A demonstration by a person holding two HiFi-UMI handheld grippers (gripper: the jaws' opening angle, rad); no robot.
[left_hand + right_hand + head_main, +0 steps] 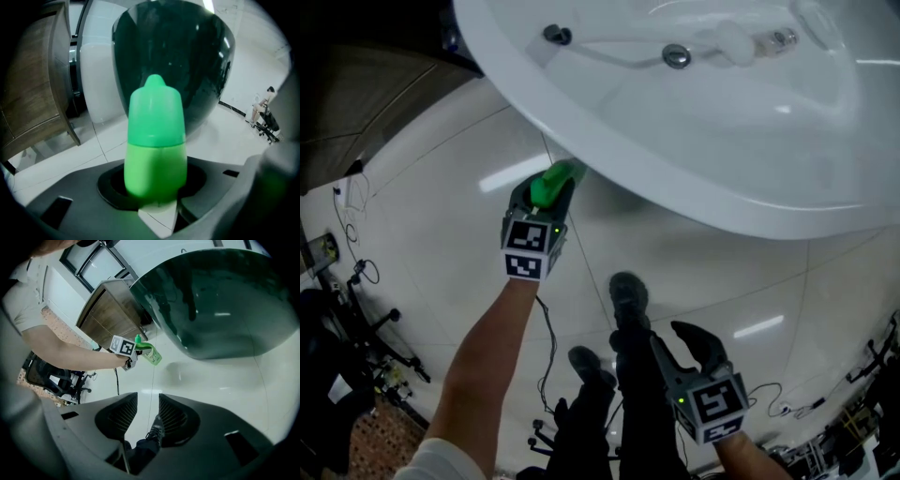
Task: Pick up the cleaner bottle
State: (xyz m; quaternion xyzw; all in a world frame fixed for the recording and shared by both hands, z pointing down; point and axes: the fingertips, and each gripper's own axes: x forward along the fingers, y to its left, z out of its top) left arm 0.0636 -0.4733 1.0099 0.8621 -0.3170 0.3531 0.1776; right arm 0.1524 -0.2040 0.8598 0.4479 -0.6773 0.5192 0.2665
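Left tongs [547, 199] clamp cleaner bottle [154, 136], its base hidden.

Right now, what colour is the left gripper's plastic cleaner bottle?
Bright green bottle; best in left gripper view.

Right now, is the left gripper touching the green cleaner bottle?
Touching. The left gripper view shows the left gripper clamped on the green cleaner bottle.
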